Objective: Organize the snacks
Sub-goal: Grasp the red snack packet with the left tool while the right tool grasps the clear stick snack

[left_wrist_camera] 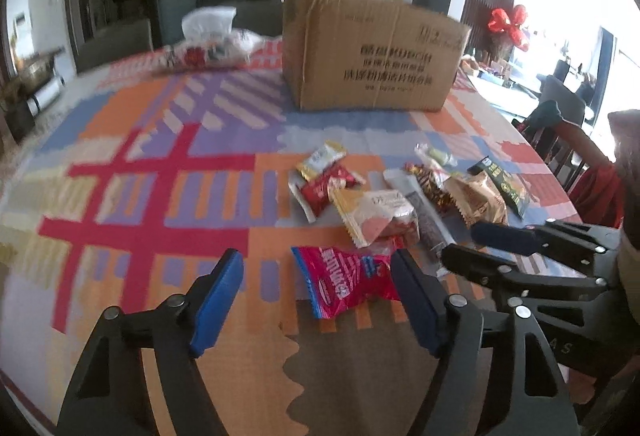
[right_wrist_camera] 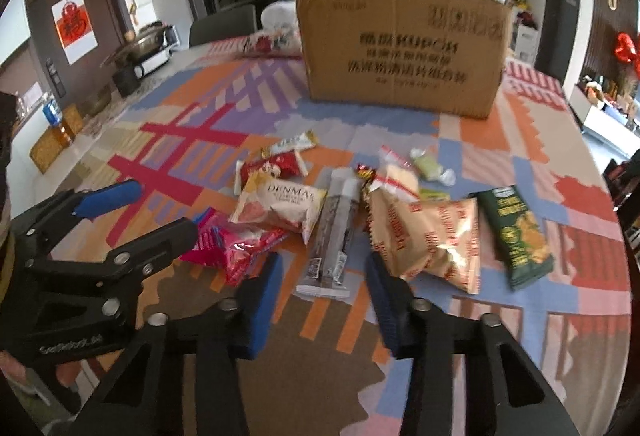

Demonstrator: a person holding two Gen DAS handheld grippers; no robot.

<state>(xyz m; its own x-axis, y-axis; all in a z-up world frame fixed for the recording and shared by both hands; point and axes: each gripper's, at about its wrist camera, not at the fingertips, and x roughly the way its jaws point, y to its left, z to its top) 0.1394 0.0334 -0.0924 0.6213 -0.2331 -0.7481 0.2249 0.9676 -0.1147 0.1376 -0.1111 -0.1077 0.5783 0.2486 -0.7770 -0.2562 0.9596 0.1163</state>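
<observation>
Left wrist view showed the left gripper (left_wrist_camera: pixel 316 300) with its blue-padded fingers spread wide and empty above the patterned tablecloth (left_wrist_camera: pixel 160 175), a pink-red snack packet (left_wrist_camera: pixel 344 282) lying on the cloth ahead between them. Beyond it the snack pile (left_wrist_camera: pixel 400 195) lay scattered, and a cardboard box (left_wrist_camera: pixel 372 51) stood farther back, well apart from the pile. Right wrist view showed the right gripper (right_wrist_camera: pixel 324 296) likewise parted and holding nothing, a long dark bar packet (right_wrist_camera: pixel 334 236) and a tan crinkled bag (right_wrist_camera: pixel 428 240) just ahead.
</observation>
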